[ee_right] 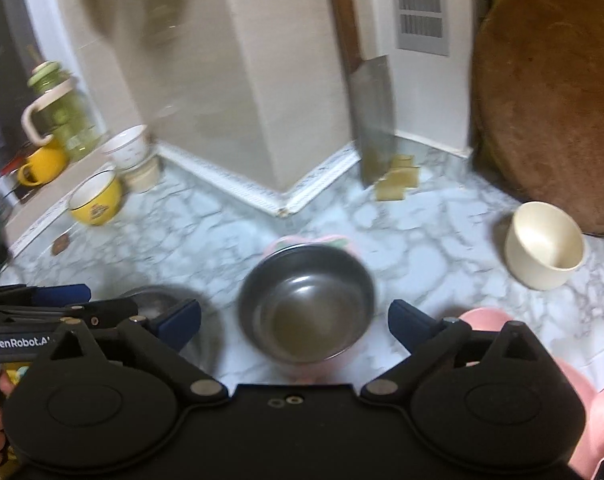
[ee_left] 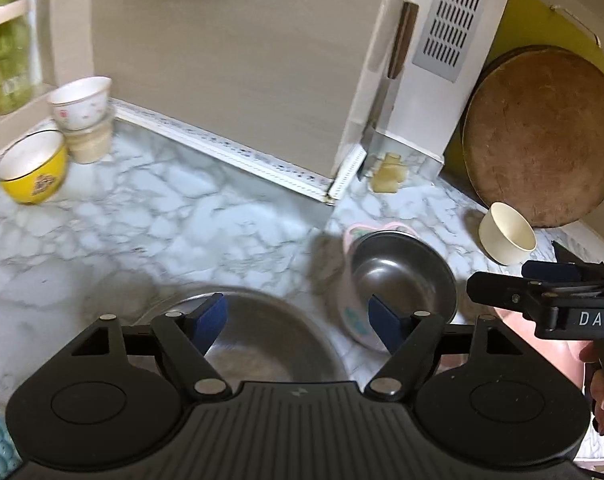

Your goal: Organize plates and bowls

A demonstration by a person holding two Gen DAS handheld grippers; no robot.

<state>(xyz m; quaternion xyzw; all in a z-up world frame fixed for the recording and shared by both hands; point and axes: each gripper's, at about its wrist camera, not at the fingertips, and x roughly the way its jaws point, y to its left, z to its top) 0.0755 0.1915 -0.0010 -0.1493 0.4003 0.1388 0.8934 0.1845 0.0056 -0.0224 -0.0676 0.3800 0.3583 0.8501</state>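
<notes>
Left wrist view: the left gripper (ee_left: pixel 296 320) hangs over a wide shallow stainless-steel dish (ee_left: pixel 258 344) on the grey-veined marble counter (ee_left: pixel 142 208); its blue pads stand well apart and nothing is between them.
Right wrist view: the right gripper (ee_right: pixel 294 320) has its jaws spread very wide and empty, above a round stainless-steel bowl (ee_right: pixel 307 304).
Steel bowl: it sits inside a pink-rimmed pale plastic bowl (ee_left: pixel 351 312), just right of the shallow dish.
Cream bowl: a small plain cream bowl (ee_right: pixel 545 250) stands on the counter to the right, near the round brown wooden chopping board (ee_right: pixel 549 96) that leans on the wall.
Far left: a yellow bowl with a white inside (ee_left: pixel 32 172) stands beside a white patterned bowl (ee_left: pixel 82 102) stacked on a beige one.
Wall: a cleaver with a wooden handle (ee_right: pixel 369 96) stands upright against it.
Near right: part of a pink plastic dish (ee_right: pixel 485 320) shows under the right gripper's finger.
</notes>
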